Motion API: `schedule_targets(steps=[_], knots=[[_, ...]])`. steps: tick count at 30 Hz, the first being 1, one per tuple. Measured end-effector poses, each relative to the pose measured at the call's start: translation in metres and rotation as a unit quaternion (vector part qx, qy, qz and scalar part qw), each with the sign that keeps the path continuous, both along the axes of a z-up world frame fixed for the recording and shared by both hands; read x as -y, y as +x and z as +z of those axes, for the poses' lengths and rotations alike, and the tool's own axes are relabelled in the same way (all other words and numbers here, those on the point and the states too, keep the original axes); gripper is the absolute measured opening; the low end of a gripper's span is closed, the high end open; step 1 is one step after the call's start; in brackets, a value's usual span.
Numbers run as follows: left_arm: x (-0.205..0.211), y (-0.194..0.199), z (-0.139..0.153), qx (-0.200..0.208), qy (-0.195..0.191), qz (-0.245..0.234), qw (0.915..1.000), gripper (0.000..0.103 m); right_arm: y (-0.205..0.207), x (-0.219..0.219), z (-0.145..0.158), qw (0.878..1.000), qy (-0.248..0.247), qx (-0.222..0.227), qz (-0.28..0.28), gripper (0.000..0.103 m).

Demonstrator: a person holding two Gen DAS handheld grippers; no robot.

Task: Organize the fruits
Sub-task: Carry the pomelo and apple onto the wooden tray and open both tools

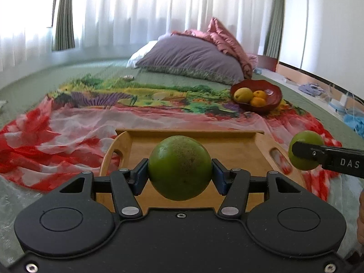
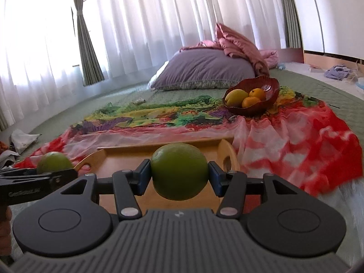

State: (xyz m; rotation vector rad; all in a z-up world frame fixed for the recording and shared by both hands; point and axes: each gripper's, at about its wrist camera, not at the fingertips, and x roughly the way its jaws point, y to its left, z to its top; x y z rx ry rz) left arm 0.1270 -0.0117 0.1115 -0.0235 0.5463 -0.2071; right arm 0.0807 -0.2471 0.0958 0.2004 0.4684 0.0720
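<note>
L gripper (image 1: 179,173) pinching lime (image 1: 179,167), R gripper (image 2: 179,174) pinching 2nd lime (image 2: 179,170), both frame centre. Firm, smooth, prob slippery; grip across widest part. Bowl (image 1: 275,99) upper right.

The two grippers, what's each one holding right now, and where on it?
Each holds a green fruit across its middle: the left gripper grips the speckled green fruit, the right gripper the smooth green fruit.

- I count two green fruits (image 1: 179,167) (image 1: 304,152), near, one in each gripper
- Far right, one red bowl (image 1: 273,91): one yellow fruit (image 1: 243,95), two oranges (image 1: 260,94) (image 1: 258,102)
- One wooden tray (image 1: 227,143)
- One purple pillow (image 1: 191,56)
</note>
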Motion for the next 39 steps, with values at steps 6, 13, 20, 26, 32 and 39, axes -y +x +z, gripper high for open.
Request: schedule_targets(steps=[6,13,20,26,32,39], knots=[[-0.002,0.048,-0.022,-0.055,0.012,0.003,0.9984,0.055,0.055,0.002,-0.009,0.997,0.014,-0.068,0.020,0.057],[0.002,0.069,-0.060,-0.101,0.023,0.009,0.9946,0.055,0.083,-0.009,-0.036,0.992,-0.003,-0.119,0.030,0.057],[0.001,0.076,-0.071,-0.108,0.025,0.014,0.9938,0.055,0.086,-0.013,-0.052,0.989,-0.011,-0.141,0.033,0.057],[0.002,0.078,-0.071,-0.108,0.027,0.017,0.9937,0.055,0.087,-0.012,-0.056,0.989,-0.009,-0.144,0.031,0.057],[0.003,0.079,-0.072,-0.104,0.031,0.016,0.9939,0.055,0.086,-0.011,-0.056,0.989,-0.012,-0.144,0.032,0.057],[0.004,0.079,-0.072,-0.103,0.036,0.014,0.9939,0.055,0.087,-0.013,-0.054,0.989,-0.018,-0.145,0.035,0.057]])
